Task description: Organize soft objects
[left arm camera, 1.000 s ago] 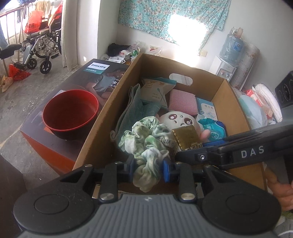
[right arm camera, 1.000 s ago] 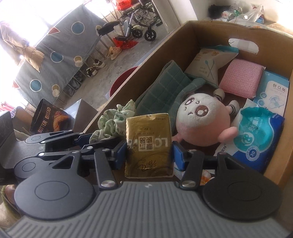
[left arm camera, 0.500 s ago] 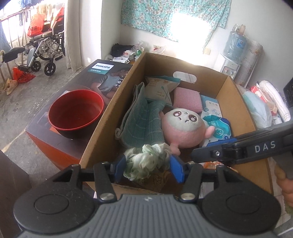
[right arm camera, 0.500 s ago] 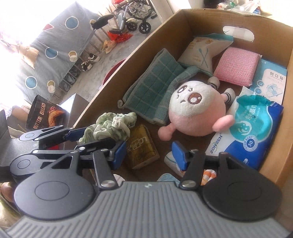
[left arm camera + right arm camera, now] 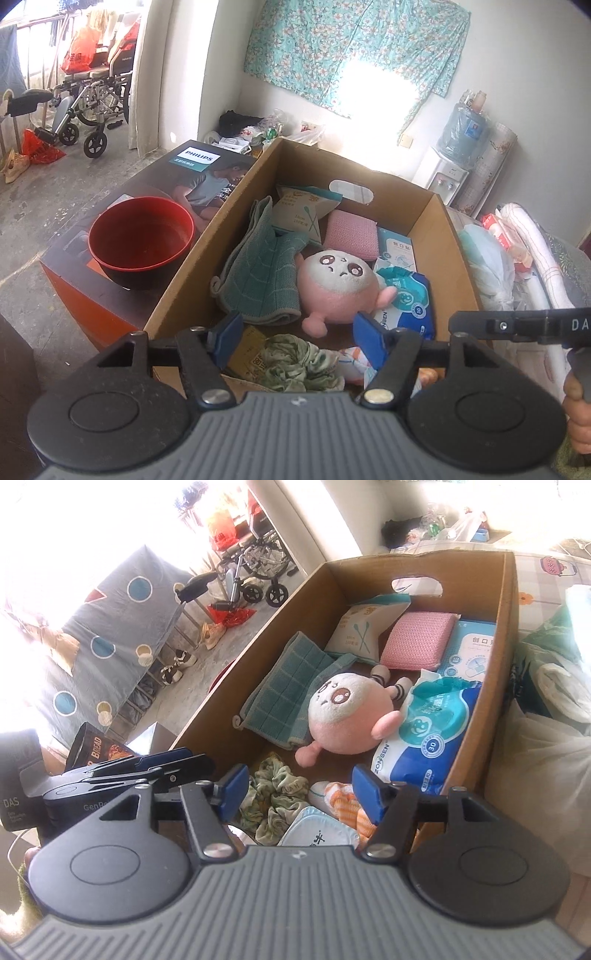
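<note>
Crumpled green fabric scrunchie point(image 5: 295, 360) lies in the cardboard box point(image 5: 456, 236)

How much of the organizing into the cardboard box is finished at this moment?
Mostly done, it seems. The cardboard box holds the pink plush, teal cloth, pink sponge, wipes pack and green scrunchie. In hand: nothing; the left claw and right claw have just been opening and stand empty. What remains outside I cannot tell.

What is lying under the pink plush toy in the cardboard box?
The pink plush toy lies partly on the green towel and leans against the blue wipes pack. Its body hides the box floor directly below, so anything there cannot be seen.
</note>
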`<state>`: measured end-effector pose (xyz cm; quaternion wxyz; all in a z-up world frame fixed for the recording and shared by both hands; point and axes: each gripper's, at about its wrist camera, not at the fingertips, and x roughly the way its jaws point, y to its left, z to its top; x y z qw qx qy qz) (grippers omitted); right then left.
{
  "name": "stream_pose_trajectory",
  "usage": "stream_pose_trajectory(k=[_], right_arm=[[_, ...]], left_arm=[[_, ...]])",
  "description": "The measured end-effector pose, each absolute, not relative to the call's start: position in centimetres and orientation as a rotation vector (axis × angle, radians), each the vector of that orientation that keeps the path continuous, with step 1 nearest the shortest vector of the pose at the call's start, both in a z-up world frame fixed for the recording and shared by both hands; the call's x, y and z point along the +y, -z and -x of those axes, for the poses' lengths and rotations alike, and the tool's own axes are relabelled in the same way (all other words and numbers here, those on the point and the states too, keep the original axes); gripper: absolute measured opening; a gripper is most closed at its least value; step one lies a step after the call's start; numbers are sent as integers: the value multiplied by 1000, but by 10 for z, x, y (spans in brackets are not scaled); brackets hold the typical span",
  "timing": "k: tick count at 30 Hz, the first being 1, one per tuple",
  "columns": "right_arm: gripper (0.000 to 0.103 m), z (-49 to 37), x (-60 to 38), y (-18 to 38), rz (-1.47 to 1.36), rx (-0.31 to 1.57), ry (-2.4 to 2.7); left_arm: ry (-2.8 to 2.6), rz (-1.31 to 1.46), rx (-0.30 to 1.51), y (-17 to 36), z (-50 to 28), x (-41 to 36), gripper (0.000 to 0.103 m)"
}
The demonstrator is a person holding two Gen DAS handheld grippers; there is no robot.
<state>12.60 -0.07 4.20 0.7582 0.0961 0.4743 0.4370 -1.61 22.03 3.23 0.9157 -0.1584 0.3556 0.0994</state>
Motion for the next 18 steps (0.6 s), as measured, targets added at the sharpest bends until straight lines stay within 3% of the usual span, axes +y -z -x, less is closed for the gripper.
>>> stream_pose_trajectory(k=[4,8,15,18], right_arm=[[66,-113,-18,-49,-242,982,-934],[76,-89,-33,-56,-238,884,-895],[102,-40,-60,-66,-158,689,-728],[102,-26,-77,-64,-147,658,-654]], left_arm=[[-212,317,691,-45,20,210,88],[-238,267,654,-58,21,192,102],[-243,259,632,-65,29,165,103],[-258,249,629,-62,34,154,103]])
